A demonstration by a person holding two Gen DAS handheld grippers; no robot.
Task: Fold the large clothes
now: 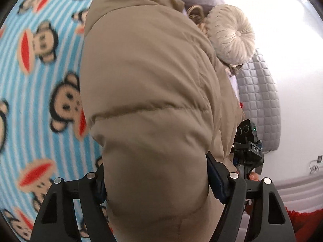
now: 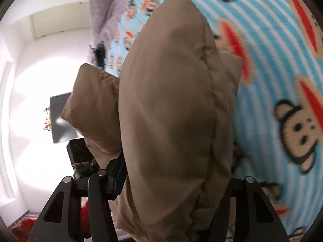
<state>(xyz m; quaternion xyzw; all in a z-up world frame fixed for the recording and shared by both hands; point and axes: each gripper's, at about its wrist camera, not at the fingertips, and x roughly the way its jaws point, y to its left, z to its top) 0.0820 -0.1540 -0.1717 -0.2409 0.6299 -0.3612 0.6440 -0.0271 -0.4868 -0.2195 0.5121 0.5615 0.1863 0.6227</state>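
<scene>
1. The left gripper (image 1: 155, 183) pinches a thick fold of the tan puffer jacket (image 1: 149, 92); its 2 fingers press into the padding from either side.
2. The right gripper (image 2: 173, 181) clamps another bulky part of the same jacket (image 2: 171, 104), with padding bulging between its fingers.
3. The jacket is held up in front of both cameras, above the blue striped blanket (image 1: 40, 76) printed with monkey faces.
4. In the left view, the right gripper's body (image 1: 247, 141) shows just beside the jacket's edge.
5. A round cream cushion (image 1: 232, 36) lies next to a grey quilted cover (image 1: 260, 92).
6. In the right view, a dark screen (image 2: 60, 119) hangs on the white wall.
</scene>
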